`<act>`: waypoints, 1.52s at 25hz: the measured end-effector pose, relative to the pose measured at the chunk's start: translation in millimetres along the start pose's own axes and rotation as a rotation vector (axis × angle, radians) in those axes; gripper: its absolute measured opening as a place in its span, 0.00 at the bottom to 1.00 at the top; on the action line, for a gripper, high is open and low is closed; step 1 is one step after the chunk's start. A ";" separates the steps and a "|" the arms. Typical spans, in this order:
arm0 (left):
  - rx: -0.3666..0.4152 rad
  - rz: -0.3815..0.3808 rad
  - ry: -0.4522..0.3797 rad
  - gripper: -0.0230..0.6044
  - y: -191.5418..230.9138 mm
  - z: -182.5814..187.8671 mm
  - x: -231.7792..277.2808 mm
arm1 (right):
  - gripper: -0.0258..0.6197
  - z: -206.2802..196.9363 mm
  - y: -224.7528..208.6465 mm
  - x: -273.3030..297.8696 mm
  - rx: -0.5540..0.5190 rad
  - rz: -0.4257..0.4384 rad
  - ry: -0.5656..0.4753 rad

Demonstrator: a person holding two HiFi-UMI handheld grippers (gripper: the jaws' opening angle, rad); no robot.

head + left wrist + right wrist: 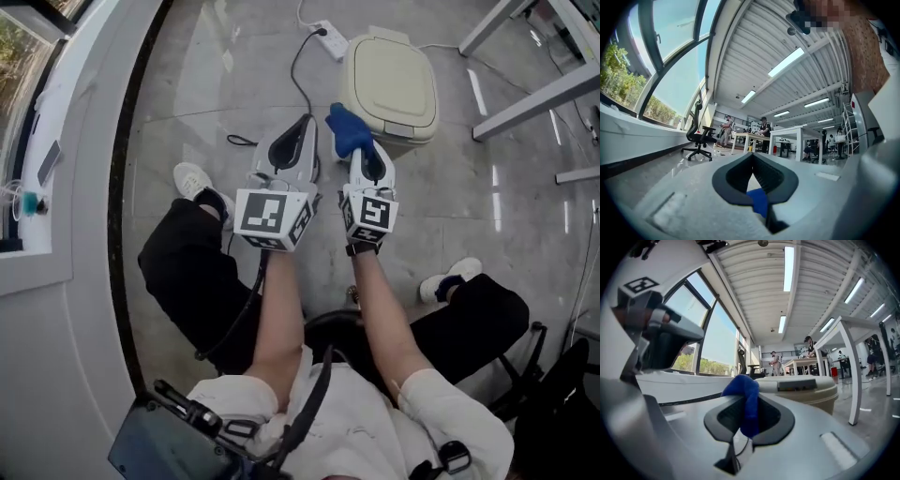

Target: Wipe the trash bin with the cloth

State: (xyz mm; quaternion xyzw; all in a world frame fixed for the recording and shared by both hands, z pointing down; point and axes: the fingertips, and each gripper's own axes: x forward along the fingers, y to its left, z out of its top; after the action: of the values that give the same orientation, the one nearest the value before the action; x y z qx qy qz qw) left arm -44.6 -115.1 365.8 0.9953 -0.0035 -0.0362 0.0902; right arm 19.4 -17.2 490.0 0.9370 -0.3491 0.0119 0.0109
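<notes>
The cream trash bin (pixel 389 84) with its lid down stands on the grey floor ahead of me. It also shows as a beige drum (pixel 806 392) just behind the jaws in the right gripper view. My right gripper (pixel 362 150) is shut on the blue cloth (pixel 345 128), which bunches out of its tip close to the bin's near left side. The blue cloth (pixel 744 399) hangs between the closed jaws. My left gripper (pixel 307 124) is level beside it, left of the bin, jaws together. A small blue patch (pixel 759 200) shows low between them; I cannot tell what it is.
A white power strip (pixel 330 39) and its black cable (pixel 298 80) lie on the floor left of the bin. White table legs (pixel 534 94) stand at the right. A curved window ledge (pixel 56 187) runs along the left. An office chair (pixel 700 137) stands further off.
</notes>
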 end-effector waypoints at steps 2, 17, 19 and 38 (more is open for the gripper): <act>0.009 0.026 0.004 0.04 0.9 -4.0 2.9 | 0.10 -31.2 8.1 9.4 -0.047 0.034 0.067; 0.028 0.178 0.111 0.04 28.0 -60.3 33.8 | 0.10 -277.7 -8.4 14.2 0.011 0.186 0.616; 0.036 0.210 0.104 0.04 29.2 -53.5 32.9 | 0.10 -254.7 -3.5 12.0 0.037 0.217 0.580; 0.029 0.488 -0.071 0.04 -35.7 -18.4 -13.2 | 0.10 -5.4 -32.1 -11.7 -0.080 0.508 0.004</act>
State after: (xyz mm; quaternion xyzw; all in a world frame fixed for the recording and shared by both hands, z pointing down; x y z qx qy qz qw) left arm -56.4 -76.5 378.4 0.9642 -0.2475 -0.0481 0.0820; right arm 31.5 15.0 494.6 0.8179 -0.5736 0.0022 0.0453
